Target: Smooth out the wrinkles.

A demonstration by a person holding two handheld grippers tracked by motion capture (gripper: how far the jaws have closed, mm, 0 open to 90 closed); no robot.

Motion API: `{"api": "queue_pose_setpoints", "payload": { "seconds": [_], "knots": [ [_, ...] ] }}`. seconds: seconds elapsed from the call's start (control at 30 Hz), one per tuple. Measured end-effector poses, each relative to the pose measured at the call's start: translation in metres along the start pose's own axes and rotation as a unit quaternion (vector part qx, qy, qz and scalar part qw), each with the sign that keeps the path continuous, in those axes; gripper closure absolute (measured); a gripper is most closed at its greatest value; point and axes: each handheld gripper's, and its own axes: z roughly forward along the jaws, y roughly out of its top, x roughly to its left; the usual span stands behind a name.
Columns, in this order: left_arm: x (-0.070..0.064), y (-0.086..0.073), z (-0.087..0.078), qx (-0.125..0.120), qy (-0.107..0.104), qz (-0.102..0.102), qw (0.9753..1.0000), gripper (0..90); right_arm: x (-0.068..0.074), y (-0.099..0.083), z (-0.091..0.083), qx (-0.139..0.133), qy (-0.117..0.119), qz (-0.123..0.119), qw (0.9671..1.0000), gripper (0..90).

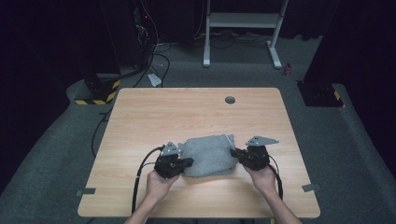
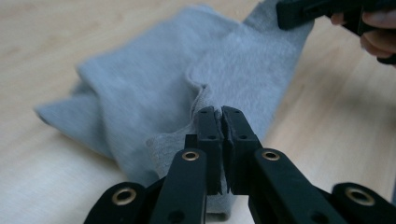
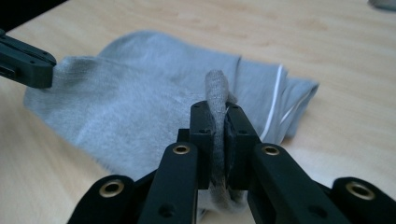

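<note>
A grey folded cloth lies on the wooden table near its front edge. My left gripper is at the cloth's left side, shut on a raised edge of the grey cloth. My right gripper is at the cloth's right side, its jaws pinching a bunched fold of the grey cloth. In the left gripper view my left gripper holds the fabric between its tips. In the right gripper view my right gripper has cloth standing up between its jaws.
A round grey grommet sits in the table near the far edge. Tape marks stick to the front corners. Beyond the table stand a white frame and black equipment with cables.
</note>
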Motion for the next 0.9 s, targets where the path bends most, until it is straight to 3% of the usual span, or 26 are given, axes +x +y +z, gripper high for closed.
{"api": "queue_pose_setpoints", "payload": {
  "seconds": [0.07,0.17,0.2,0.23,0.27,0.3,0.33,0.43,0.47,0.5,0.6,0.67,0.73,0.8,0.9],
  "knots": [
    [0.000,-0.007,0.006,0.007,0.003,-0.007,0.9999,86.4,0.003,-0.012,0.004,0.018,-0.004,-0.005,0.9998,83.6],
    [0.004,-0.011,0.016,0.015,0.024,-0.014,0.9995,86.5,0.001,-0.020,0.010,0.027,-0.006,-0.001,0.9996,83.7],
    [0.004,-0.011,0.016,0.015,0.024,-0.014,0.9995,86.5,0.001,-0.020,0.010,0.027,-0.006,-0.001,0.9996,83.7],
    [0.008,-0.010,0.019,0.018,0.036,-0.014,0.9991,86.6,-0.001,-0.021,0.012,0.030,-0.012,0.003,0.9995,83.6],
    [0.008,-0.010,0.019,0.018,0.036,-0.014,0.9991,86.6,-0.001,-0.021,0.012,0.030,-0.012,0.003,0.9995,83.6],
    [0.015,-0.008,0.023,0.021,0.056,-0.010,0.9982,86.7,-0.004,-0.020,0.017,0.031,-0.020,0.006,0.9993,83.7],
    [0.015,-0.008,0.023,0.021,0.056,-0.010,0.9982,86.7,-0.005,-0.020,0.020,0.037,-0.023,0.009,0.9990,83.8],
    [0.036,0.003,0.036,0.020,0.080,-0.027,0.9962,86.8,-0.010,-0.015,0.033,0.043,-0.038,0.008,0.9983,84.0],
    [0.036,0.003,0.036,0.020,0.080,-0.027,0.9962,86.9,-0.010,-0.015,0.033,0.043,-0.038,0.008,0.9983,84.0],
    [0.047,0.012,0.041,0.016,0.085,-0.037,0.9956,86.8,-0.015,-0.010,0.043,0.045,-0.048,0.011,0.9978,83.9],
    [0.054,0.020,0.040,0.006,0.080,-0.046,0.9957,86.7,-0.019,-0.004,0.046,0.044,-0.057,0.023,0.9971,83.7],
    [0.055,0.024,0.033,-0.014,0.052,-0.060,0.9967,86.2,-0.020,0.001,0.043,0.034,-0.062,0.027,0.9971,83.6],
    [0.048,0.025,0.023,-0.023,0.047,-0.038,0.9979,85.4,-0.017,0.002,0.034,0.022,-0.060,0.026,0.9976,83.2],
    [0.041,0.023,0.017,-0.016,0.047,-0.017,0.9986,85.4,-0.010,0.001,0.025,0.010,-0.057,0.017,0.9982,82.3],
    [0.031,0.017,0.009,-0.020,0.035,-0.006,0.9992,85.6,0.001,-0.004,0.013,0.002,-0.051,-0.003,0.9987,81.2]
  ]
}}
